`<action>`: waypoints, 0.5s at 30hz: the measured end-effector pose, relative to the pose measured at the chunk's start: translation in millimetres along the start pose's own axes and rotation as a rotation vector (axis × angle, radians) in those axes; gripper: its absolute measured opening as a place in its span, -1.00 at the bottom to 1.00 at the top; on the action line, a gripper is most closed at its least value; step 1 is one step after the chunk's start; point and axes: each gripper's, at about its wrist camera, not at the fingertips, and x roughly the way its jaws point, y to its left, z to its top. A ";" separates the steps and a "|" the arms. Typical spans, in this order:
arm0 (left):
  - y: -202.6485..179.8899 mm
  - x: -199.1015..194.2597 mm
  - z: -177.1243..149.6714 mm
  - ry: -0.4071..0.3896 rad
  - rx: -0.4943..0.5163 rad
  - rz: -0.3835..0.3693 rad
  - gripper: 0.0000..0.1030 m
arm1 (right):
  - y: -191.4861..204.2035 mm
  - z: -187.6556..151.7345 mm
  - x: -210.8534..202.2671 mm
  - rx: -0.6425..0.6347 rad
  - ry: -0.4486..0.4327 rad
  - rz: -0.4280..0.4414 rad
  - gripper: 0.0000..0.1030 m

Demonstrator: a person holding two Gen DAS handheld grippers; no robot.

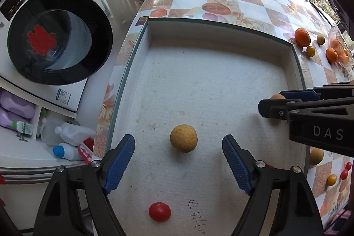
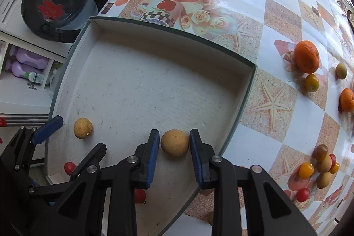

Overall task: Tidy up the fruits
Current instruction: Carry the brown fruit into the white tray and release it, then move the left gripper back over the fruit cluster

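A shallow white box (image 1: 221, 33) (image 2: 246, 92) lies on the patterned table. A tan round fruit (image 1: 183, 138) (image 2: 83, 127) rests on the box floor between the open fingers of my left gripper (image 1: 178, 163), which holds nothing. A red cherry tomato (image 1: 159, 211) (image 2: 70, 167) lies nearer me in the box. My right gripper (image 2: 174, 148) is shut on a second tan fruit (image 2: 174, 142) (image 1: 277, 96) just above the box floor near its right wall. It shows in the left wrist view (image 1: 274, 103) from the side.
Loose fruit lies on the table to the right: an orange (image 2: 307, 56), small yellow and green fruits (image 2: 311, 82), and a cluster of tan fruits and tomatoes (image 2: 323, 164). A washing machine (image 1: 57, 41) and detergent bottles (image 1: 17, 107) stand left of the table edge.
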 end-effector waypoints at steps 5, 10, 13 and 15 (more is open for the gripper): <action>3.1 -3.5 1.7 0.012 -0.010 0.007 0.60 | 2.9 3.0 -8.7 0.011 -0.031 0.028 0.34; -1.6 -13.0 2.4 0.005 0.014 0.016 0.60 | -5.2 6.2 -37.5 0.060 -0.103 0.052 0.62; -12.1 -22.8 4.3 -0.008 0.043 0.020 0.60 | -17.3 -1.1 -54.9 0.103 -0.132 0.041 0.62; -20.6 -30.3 6.2 -0.019 0.057 0.014 0.60 | -29.5 -6.2 -64.1 0.137 -0.143 0.033 0.62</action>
